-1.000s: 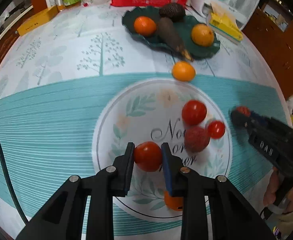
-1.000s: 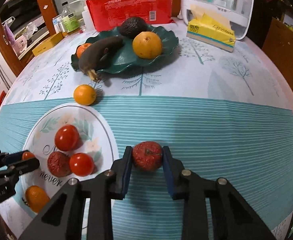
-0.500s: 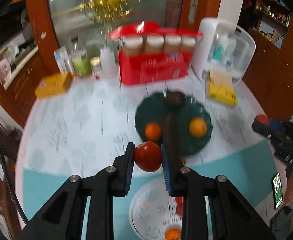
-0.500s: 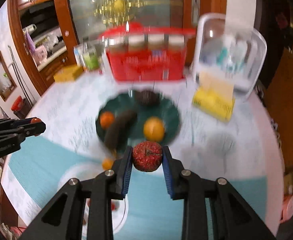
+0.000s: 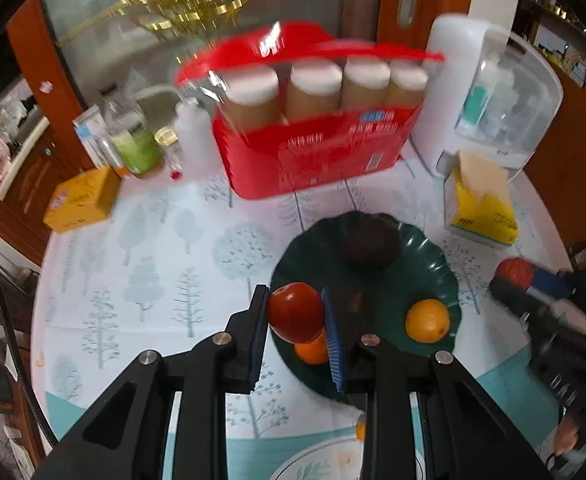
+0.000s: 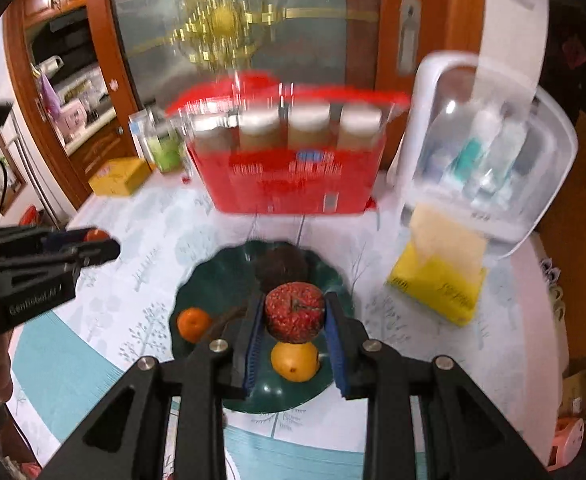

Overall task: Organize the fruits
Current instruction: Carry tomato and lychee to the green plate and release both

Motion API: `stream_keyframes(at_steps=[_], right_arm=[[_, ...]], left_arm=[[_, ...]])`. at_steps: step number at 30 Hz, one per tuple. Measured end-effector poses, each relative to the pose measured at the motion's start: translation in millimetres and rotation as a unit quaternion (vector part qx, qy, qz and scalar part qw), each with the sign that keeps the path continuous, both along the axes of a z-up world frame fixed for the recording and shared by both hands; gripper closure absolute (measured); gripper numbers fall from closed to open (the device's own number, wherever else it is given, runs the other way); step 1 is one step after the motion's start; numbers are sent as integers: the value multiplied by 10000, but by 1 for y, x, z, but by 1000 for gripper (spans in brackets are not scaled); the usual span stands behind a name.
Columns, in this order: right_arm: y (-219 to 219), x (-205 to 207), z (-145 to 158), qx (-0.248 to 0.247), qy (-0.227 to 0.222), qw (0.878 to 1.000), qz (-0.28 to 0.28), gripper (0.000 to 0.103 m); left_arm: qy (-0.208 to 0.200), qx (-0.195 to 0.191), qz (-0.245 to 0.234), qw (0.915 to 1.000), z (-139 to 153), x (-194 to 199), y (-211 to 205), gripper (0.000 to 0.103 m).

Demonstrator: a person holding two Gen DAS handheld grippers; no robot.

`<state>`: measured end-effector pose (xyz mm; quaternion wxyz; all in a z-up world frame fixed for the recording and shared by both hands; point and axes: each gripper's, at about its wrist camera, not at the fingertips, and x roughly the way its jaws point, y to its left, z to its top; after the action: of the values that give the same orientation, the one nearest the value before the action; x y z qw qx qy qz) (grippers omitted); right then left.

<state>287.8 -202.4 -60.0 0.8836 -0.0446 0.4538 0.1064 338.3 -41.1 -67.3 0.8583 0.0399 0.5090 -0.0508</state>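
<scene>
Tomato (image 5: pixel 296 313) sits clamped in left gripper (image 5: pixel 296 322); bumpy red fruit (image 6: pixel 294 312) clamped in right gripper (image 6: pixel 295 334), above green plate (image 6: pixel 221 280).

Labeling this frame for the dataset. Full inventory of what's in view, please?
tomato: 1, smooth red, clamped in the left gripper above the plate's left edge
bumpy red fruit: 1, dark red, clamped in the right gripper above the plate
green plate: 1, dark green, wavy rim, table centre
oranges: 2 on the plate, one each side
dark fruit: 1, brown-black, back of the plate
long dark fruit: 1, blurred, on the plate
white plate: 1, leaf print, near edge, mostly cut off
red cup pack: 1, back of the table
tissue box: 1, yellow, right of the plate
yellow box: 1, back left
white storage case: 1, clear door, back right
bottles: several, back left, blurred
left hand-held gripper: black, shut
right hand-held gripper: black, shut
</scene>
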Motion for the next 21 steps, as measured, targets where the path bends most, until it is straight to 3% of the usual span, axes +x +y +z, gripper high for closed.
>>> stream_keyframes(at_steps=[5,13,15,17,21], right_arm=[[9,16,-51,25,402,9991,147,74],[20,36,-95,-57,523,9977,422,73],[22,39,-104,-74,520,9974,490,73],[25,42,-112,-133,551,9968,563,71],[28,42,-119,-227,402,9969,631,50]], left_arm=[[343,17,-108,9994,-50,20,-9,78],[722,-11,-185,9972,-107,46,-14,77],[774,38,-236,9967,-116,49,-16,70],[765,92,-284,9966,-122,49,-18,43],[642,160,-318,9973,-122,48,-19,37]])
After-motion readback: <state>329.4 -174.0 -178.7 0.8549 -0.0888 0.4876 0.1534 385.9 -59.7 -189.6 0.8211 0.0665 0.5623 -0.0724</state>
